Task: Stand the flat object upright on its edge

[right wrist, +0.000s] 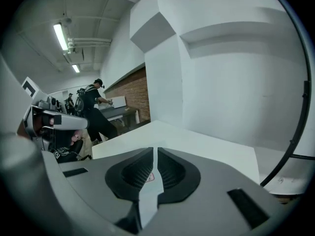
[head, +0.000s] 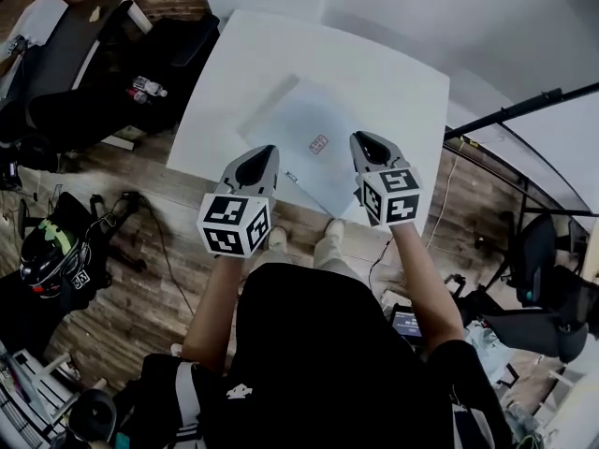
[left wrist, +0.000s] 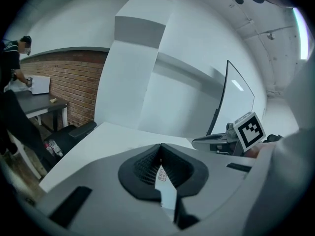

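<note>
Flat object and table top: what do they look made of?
Flat object: thin pale grey slab, matte, no glare. It could be plastic or coated metal, can't tell which. There is a small red label on top. Table: white, smooth, even matte top, probably laminate or painted board.

Flat object (head: 309, 129) on the table (head: 374, 73) near its front edge; left gripper (head: 264, 152) left of it, right gripper (head: 368, 142) right

The person wore a black short-sleeved top (head: 318, 344) with a small white mark (head: 239, 391) low on it (perhaps a logo; too small to read); pale trousers (head: 329, 253) and light shoes (head: 278, 239) showed below. The left gripper (head: 267, 150) and right gripper (head: 361, 138) each had a smooth grey shell, black ribbed pads (left wrist: 145, 165) and a black-and-white marker cube (head: 234, 224).
</note>
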### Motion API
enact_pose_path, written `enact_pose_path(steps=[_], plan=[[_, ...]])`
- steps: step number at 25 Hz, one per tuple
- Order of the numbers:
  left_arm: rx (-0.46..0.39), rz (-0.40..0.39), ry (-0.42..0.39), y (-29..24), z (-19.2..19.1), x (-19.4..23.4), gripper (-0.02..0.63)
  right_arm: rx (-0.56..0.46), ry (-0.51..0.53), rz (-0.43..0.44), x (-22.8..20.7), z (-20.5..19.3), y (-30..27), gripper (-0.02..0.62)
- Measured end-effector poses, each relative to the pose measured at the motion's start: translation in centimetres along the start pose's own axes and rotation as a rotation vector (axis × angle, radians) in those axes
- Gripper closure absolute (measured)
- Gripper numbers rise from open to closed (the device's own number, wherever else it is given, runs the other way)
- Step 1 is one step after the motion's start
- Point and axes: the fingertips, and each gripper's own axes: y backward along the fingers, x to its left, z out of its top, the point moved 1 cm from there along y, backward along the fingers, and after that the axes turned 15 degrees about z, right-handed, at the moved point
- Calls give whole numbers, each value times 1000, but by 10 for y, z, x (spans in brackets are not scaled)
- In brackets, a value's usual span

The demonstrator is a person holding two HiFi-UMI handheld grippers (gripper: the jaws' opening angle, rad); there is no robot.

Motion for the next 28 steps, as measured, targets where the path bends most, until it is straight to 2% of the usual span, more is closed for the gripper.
enact_pose_path(steps=[8,11,14,16,20,23,28], plan=[[34,129,83,-13,-24,-7,592,86,25,140,-20,-14,-25,544],[46,179,114,-13,-37,-4,592,123,28,196,-22,-22,-40,475],[55,224,143,-12,-50,0,592,157,38,236,-23,-28,-53,449],[61,249,163,-10,-58,2,592,180,36,257,-24,-32,-61,409],[74,297,196,-4,-73,8,592,241,44,276,-22,-41,-77,350],[85,331,238,3,-85,14,592,289,56,283,-22,-52,-87,330],[72,308,286,13,-95,23,592,352,69,288,-21,-66,-105,324]])
